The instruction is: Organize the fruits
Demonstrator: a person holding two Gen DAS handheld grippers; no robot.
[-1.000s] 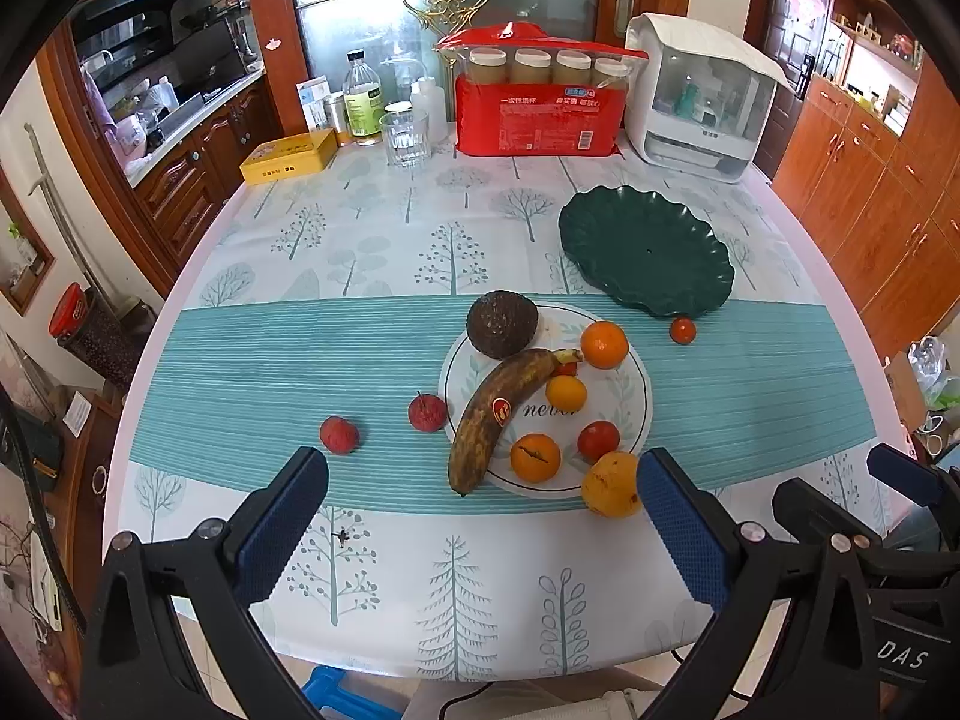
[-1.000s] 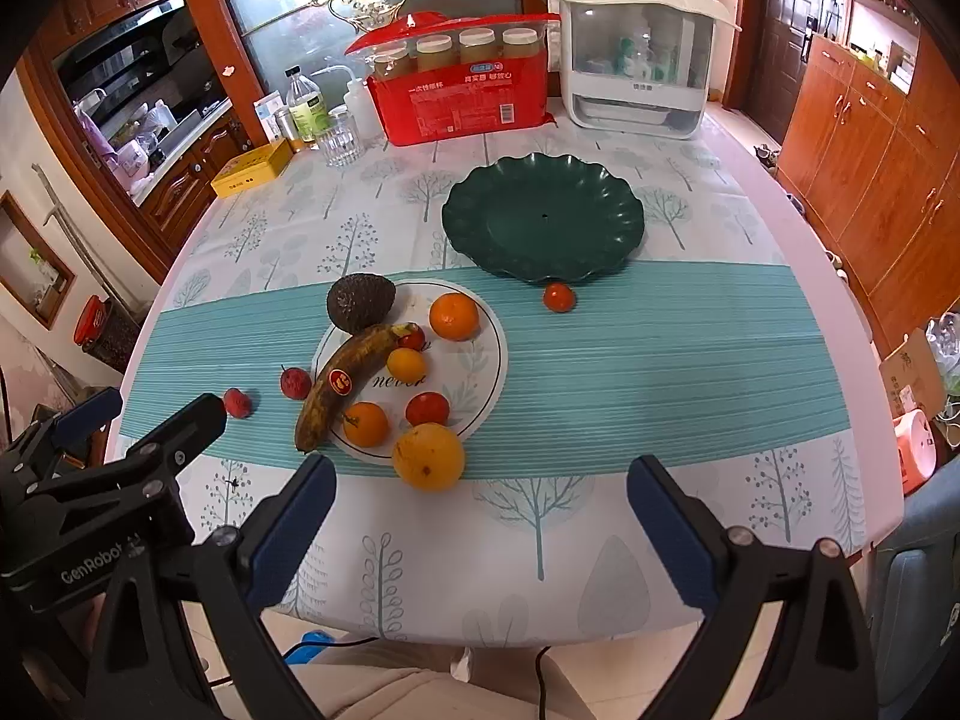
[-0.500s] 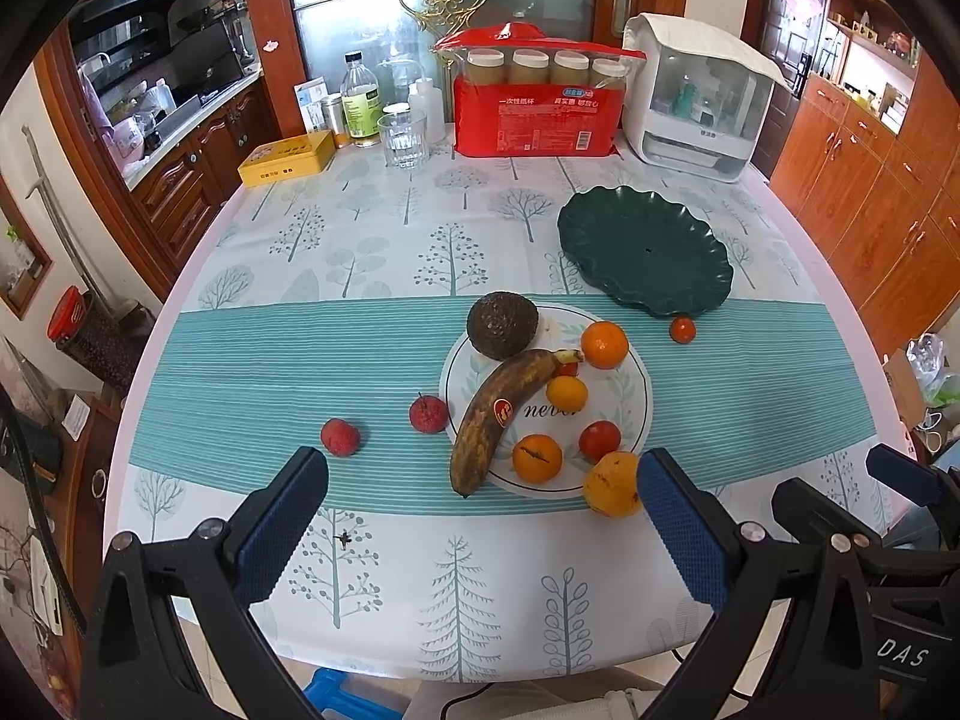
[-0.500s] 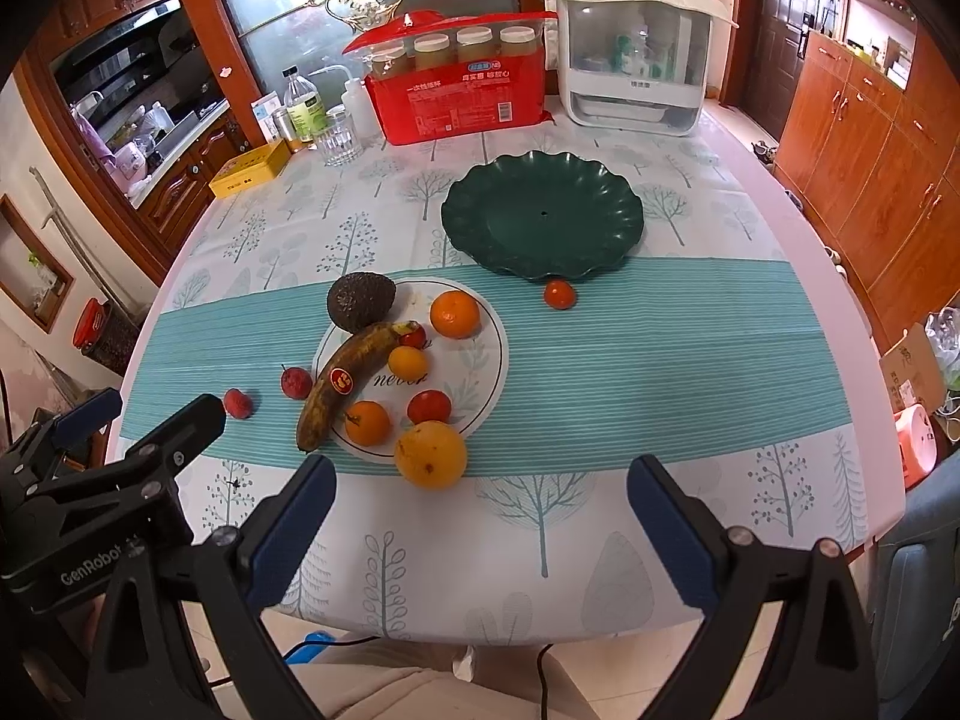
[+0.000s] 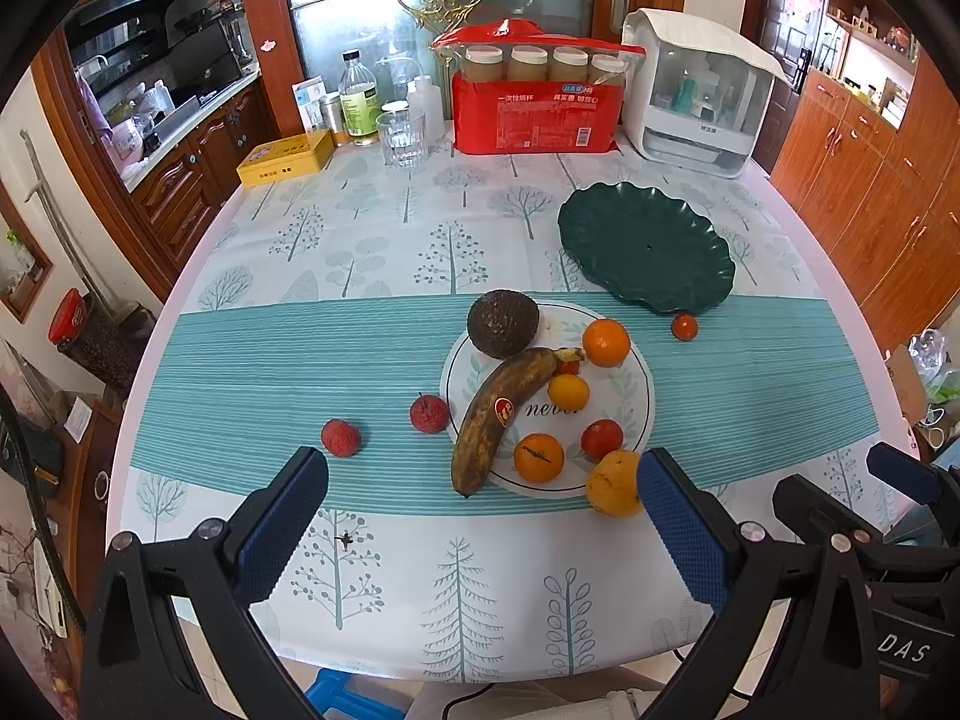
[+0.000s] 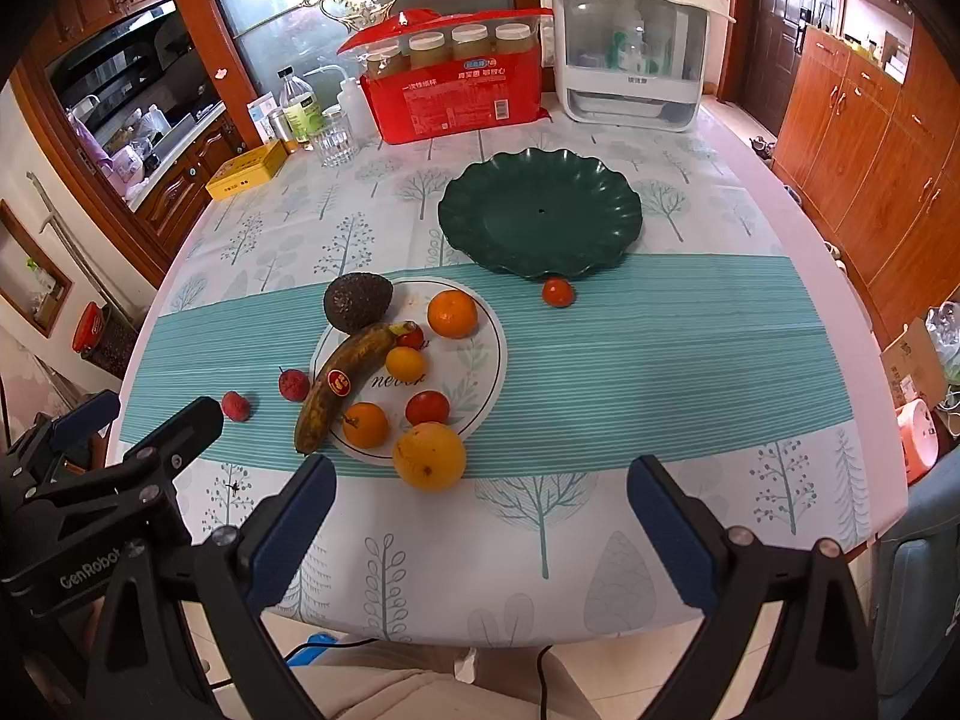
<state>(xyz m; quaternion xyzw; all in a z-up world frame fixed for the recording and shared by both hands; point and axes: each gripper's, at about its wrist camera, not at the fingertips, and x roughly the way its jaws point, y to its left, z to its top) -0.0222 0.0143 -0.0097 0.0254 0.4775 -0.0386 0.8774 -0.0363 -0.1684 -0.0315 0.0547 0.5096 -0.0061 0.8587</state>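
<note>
the tabletop [image 6: 690, 360], under a tree-print cloth in a wood-cabineted kitchen, carried an empty green plate [image 6: 540, 213]. the white plate [image 6: 480, 360] held a banana [image 6: 342, 384], avocado [image 6: 357, 300] and most small fruits. three red fruits [image 5: 341, 437] lay loose, so sorting appeared unstarted. left gripper [image 5: 480, 516] and right gripper [image 6: 480, 522] hovered near the table's edge, fingers spread, holding nothing.

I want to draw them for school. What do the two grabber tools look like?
Both are the same build. Each tool, left and right, has black angular plastic arms with silver bolts and two fingers covered in bumpy dark blue pads. From the other tool's camera, white lettering shows: "GenRobot" on the left body, "DAS" on the right. No sleeves or hands show.
</note>
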